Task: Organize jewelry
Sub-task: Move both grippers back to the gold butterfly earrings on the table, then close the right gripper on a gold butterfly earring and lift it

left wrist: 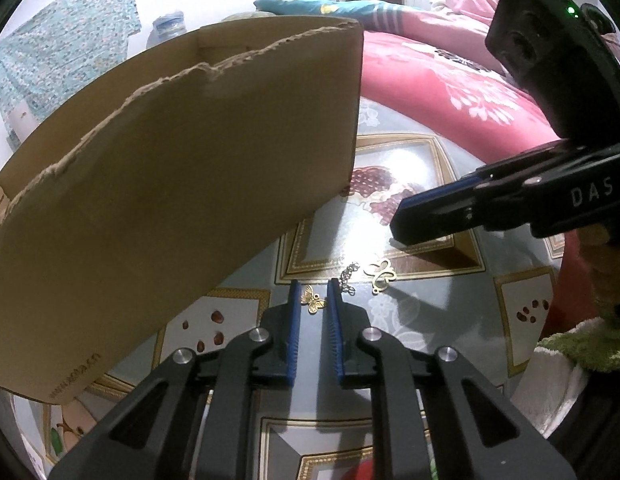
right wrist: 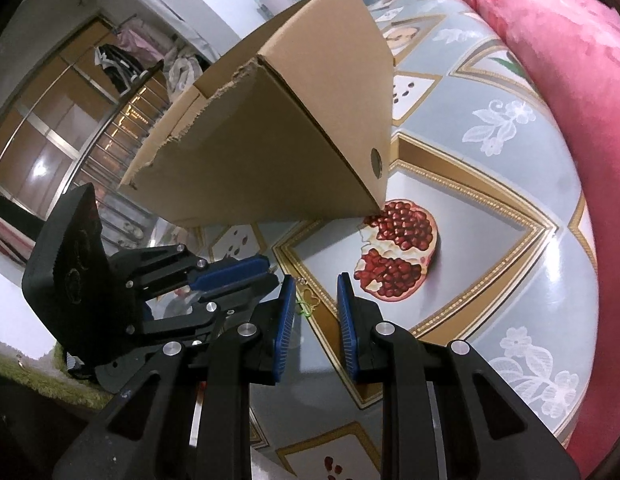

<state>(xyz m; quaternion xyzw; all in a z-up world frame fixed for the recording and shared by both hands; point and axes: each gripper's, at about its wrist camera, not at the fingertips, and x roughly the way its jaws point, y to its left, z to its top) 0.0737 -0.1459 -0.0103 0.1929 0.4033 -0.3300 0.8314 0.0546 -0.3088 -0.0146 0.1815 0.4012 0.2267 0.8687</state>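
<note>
My left gripper (left wrist: 313, 286) points down at the patterned tablecloth (left wrist: 422, 304). A small gold butterfly charm (left wrist: 313, 299) lies between its blue pads and spans the gap from pad to pad. Just right of those tips lie a short silver chain (left wrist: 347, 278) and a gold open-outline charm (left wrist: 380, 274). My right gripper (right wrist: 315, 278) hovers above the table, open, with nothing between its pads; the open-outline charm (right wrist: 310, 298) shows on the cloth through the gap. In the left wrist view the right gripper (left wrist: 398, 222) reaches in from the right, above the jewelry.
A torn, open-topped cardboard box (left wrist: 170, 168) stands on the table close to the left of both grippers. A pomegranate print (right wrist: 394, 252) marks the cloth beyond the jewelry. A pink floral blanket (left wrist: 450, 92) runs along the far right edge.
</note>
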